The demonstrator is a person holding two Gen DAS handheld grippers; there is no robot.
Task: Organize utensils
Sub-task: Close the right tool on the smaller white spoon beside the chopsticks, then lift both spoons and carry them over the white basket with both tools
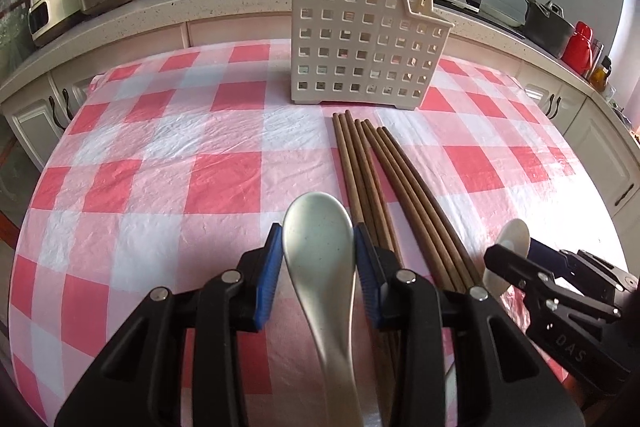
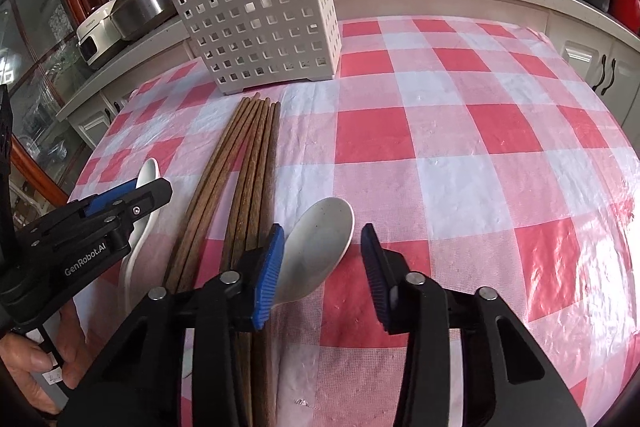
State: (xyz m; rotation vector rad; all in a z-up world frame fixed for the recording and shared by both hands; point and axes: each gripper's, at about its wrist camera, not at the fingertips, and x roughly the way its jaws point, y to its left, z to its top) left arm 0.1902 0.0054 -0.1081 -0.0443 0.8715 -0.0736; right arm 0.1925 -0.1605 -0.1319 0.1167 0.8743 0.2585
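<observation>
A pale grey spoon lies bowl-forward between my left gripper's blue pads, which press on both sides of its bowl. To its right, several brown chopsticks lie side by side, pointing at a white perforated utensil basket that stands upright at the back. My right gripper straddles a white spoon lying on the cloth. Its left pad touches the bowl and a thin strip of cloth shows before its right pad. The chopsticks and basket sit to the left there.
The table wears a red, pink and white checked plastic cloth. Behind it runs a kitchen counter with a rice cooker, a wok and black pots. A person's hand holds the left gripper at the lower left.
</observation>
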